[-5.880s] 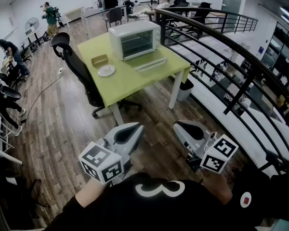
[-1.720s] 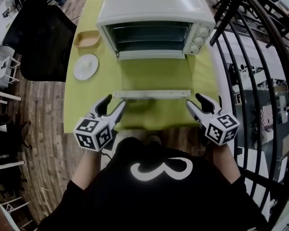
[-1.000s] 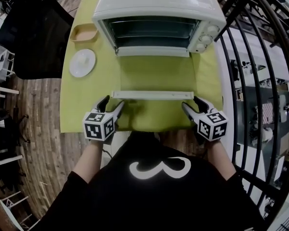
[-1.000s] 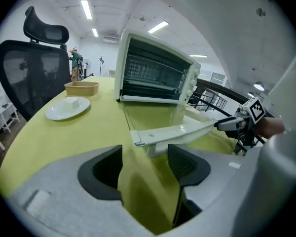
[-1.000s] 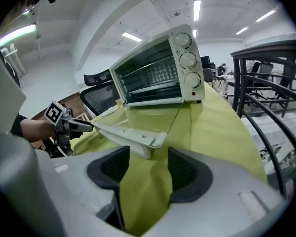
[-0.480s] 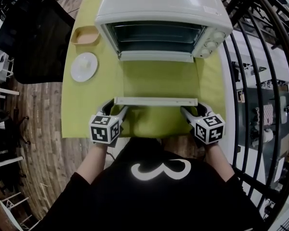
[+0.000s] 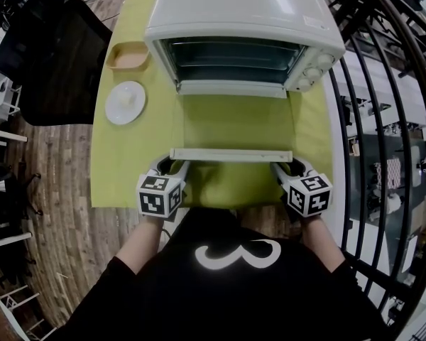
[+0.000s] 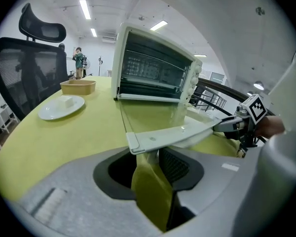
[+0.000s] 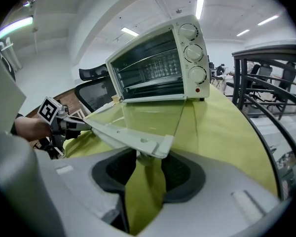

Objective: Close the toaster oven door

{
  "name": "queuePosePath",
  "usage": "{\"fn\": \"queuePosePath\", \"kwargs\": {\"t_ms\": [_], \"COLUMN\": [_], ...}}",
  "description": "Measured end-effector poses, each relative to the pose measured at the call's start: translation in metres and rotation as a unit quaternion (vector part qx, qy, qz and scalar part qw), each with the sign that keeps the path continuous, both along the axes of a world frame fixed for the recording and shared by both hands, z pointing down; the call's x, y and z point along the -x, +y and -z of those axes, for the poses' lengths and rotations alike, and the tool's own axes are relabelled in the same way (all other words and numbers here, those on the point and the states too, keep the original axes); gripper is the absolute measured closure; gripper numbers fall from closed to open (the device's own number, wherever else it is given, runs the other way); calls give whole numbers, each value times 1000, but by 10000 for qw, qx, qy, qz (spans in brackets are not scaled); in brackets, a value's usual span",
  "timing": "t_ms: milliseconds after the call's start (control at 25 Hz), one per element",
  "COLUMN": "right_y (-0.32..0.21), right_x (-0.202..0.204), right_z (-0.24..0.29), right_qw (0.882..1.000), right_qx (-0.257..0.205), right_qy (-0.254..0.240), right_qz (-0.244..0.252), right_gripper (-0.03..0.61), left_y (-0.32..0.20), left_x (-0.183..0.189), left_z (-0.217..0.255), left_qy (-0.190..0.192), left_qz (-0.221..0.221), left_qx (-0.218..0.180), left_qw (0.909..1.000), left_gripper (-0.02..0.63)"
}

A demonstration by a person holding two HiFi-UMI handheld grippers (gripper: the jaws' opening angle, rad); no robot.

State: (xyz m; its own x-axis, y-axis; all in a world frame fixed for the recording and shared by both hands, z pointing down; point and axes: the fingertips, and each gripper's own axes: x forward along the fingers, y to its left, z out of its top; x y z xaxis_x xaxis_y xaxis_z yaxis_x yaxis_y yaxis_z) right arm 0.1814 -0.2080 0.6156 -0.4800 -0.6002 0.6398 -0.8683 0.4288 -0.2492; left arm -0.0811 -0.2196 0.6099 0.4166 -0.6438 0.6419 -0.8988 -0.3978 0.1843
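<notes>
A white toaster oven (image 7: 241, 13) stands on the green table (image 7: 124, 169) with its glass door (image 7: 231, 123) folded down flat toward me. The door's white handle bar (image 7: 231, 155) runs along the near edge. My left gripper (image 7: 172, 168) sits at the bar's left end and my right gripper (image 7: 284, 168) at its right end. Both sets of jaws have just been closing, with the handle's end posts between them. In the left gripper view the bar (image 8: 172, 135) lies across the jaws. In the right gripper view the bar (image 9: 123, 132) does likewise, and the pads appear to touch the posts.
A white plate (image 7: 125, 102) and a tan tray (image 7: 129, 57) lie on the table left of the oven. A black office chair (image 7: 50, 55) stands further left. A black metal railing (image 7: 383, 119) runs close along the table's right side.
I walked up to the table. Both grippers moved forward onto the ends of the door handle, and their jaws narrowed around it in the last half second.
</notes>
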Motion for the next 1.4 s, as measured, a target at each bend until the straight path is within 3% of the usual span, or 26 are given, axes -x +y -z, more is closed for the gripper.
{"fn": "queuePosePath", "kwargs": {"t_ms": [80, 1400], "right_y": [0, 1], "right_x": [-1, -2], "right_z": [0, 24], "right_qw": [10000, 9997], "right_qx": [20, -2], "right_qy": [3, -180], "right_qz": [7, 158], "right_gripper": [443, 466], "left_y": [0, 1], "left_x": [-1, -4], "left_z": [0, 25], "left_qy": [36, 104], "left_qz": [-4, 239], "left_qx": [12, 57], "left_qw": [10000, 9996], "left_gripper": [463, 508]}}
